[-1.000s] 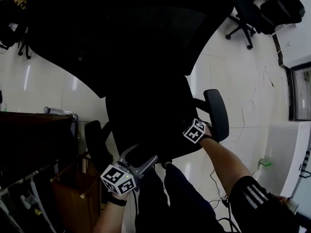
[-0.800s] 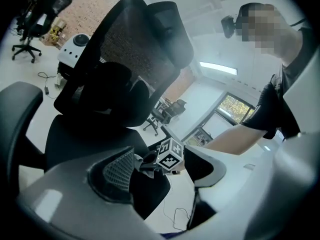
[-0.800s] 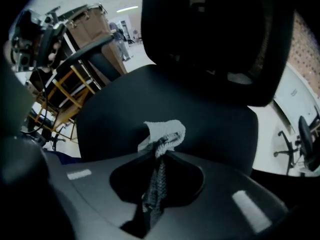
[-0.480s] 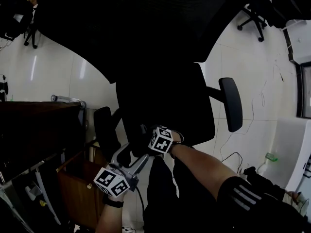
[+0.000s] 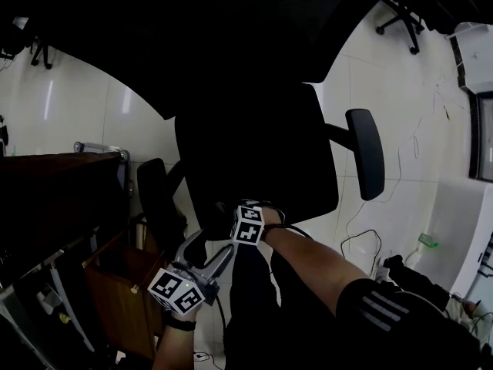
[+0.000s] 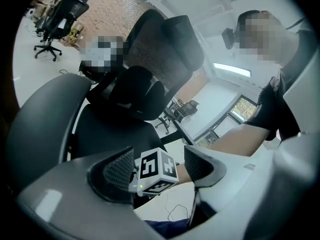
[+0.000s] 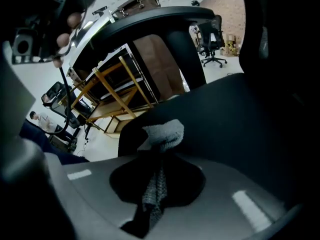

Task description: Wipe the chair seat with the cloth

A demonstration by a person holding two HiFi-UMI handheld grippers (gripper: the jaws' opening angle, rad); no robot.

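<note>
**Cloth pinched in the right jaws at the seat's near edge**

The right gripper is pressing its jaws together on the grey cloth. A thin strip of it is running back between the pads, and a crumpled bunch is sticking out just past the tips, in the middle of the right gripper view. That bunch is showing against the black chair seat, which is filling the right half of that frame; whether it is pressing on the fabric I cannot tell.

The left gripper is gripping nothing. Its jaws are standing spread, and the right gripper's marker cube is showing in the gap beyond them.

In the head view both grippers are sitting at lower centre, by the seat's near edge. The left one is lying lower and further left, near the armrest at frame left. There the cloth is lost in the dark of the seat. The backrest is filling the top of the frame, and a wooden cabinet is standing in the lower left corner.
</note>
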